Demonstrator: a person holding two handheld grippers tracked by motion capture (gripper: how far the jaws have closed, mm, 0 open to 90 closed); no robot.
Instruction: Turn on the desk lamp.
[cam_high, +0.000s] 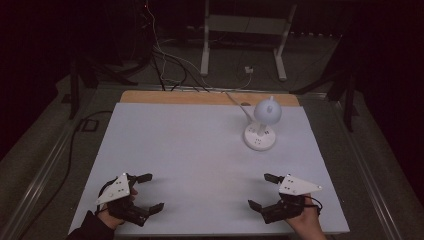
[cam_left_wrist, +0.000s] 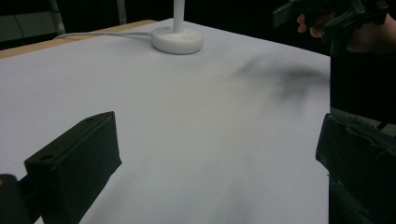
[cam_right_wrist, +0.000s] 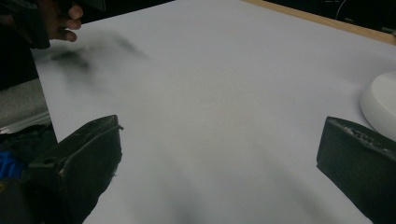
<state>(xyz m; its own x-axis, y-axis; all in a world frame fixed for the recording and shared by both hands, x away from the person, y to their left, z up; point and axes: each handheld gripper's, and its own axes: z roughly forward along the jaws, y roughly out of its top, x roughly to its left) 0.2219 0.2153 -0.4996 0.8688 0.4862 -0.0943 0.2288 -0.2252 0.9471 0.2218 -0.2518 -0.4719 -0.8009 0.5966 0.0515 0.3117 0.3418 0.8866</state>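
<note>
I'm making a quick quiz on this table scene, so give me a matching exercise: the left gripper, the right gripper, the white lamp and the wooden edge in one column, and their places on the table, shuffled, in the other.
Things:
1. left gripper
2. right gripper
3. white lamp
4. wooden edge

Places in the high view:
A. far right part of the table, standing on its round base
B. near left corner, open and holding nothing
C. along the far side of the white table top
D. near right corner, open and holding nothing

Pairs: 1-B, 2-D, 3-A, 4-C
</note>
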